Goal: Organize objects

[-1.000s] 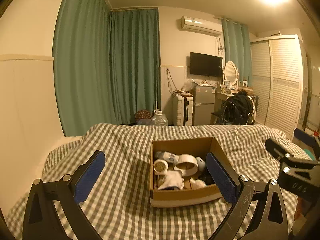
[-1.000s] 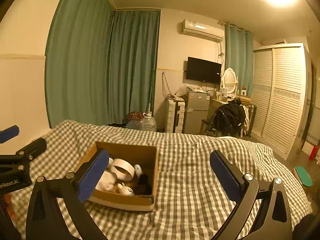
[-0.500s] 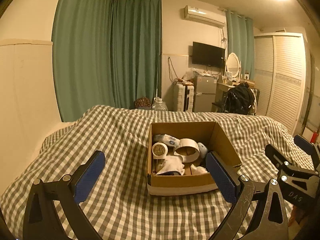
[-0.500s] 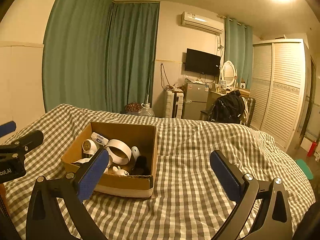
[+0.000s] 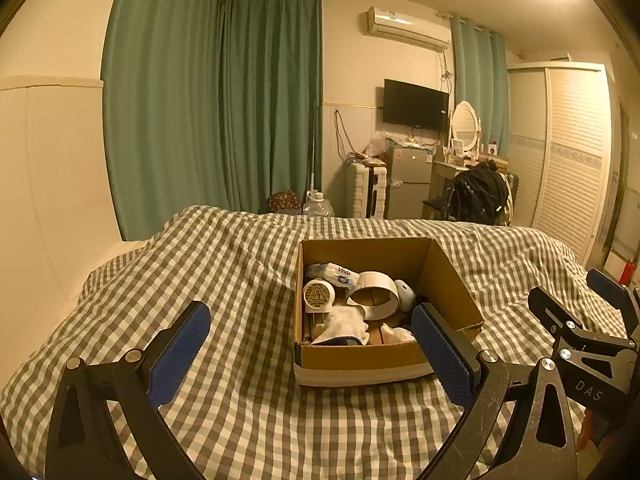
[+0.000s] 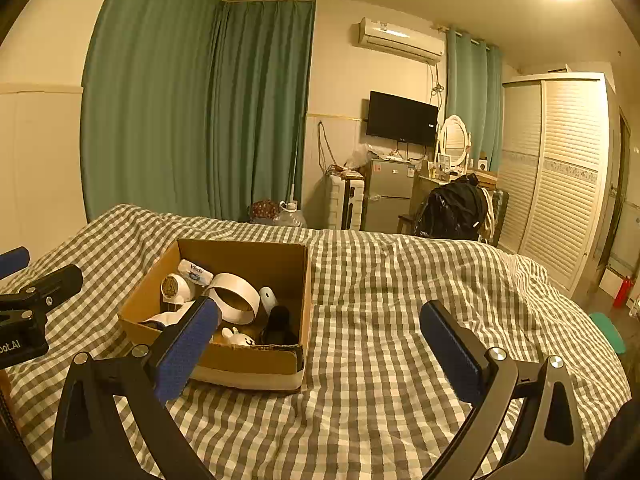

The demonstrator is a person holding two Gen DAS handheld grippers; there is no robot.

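Open cardboard box [image 5: 448, 280] sitting on the checked bedspread [image 5: 224, 280] of the bed, near its middle. Inside: a white tape roll [image 5: 374, 295] tilted against a pale computer mouse [image 5: 405, 290], a "Vinda" tissue pack [image 5: 334, 273] toward the far wall, a round white plug-in gadget [image 5: 318, 296] at the left wall, white cloth [image 5: 344, 326] at the near wall, something dark [image 6: 280, 322] in the near right corner, too dim to name. Left tool [image 5: 312, 354] spread wide, empty, hovering just before the box, its right pad overlapping the near right corner in view. Right tool [image 6: 320, 344] likewise spread and empty, to the right of the box above bare bedspread. Beyond the bed: green curtains [image 5: 212, 112], wall television [image 5: 415, 105], white wardrobe [image 5: 568, 152].
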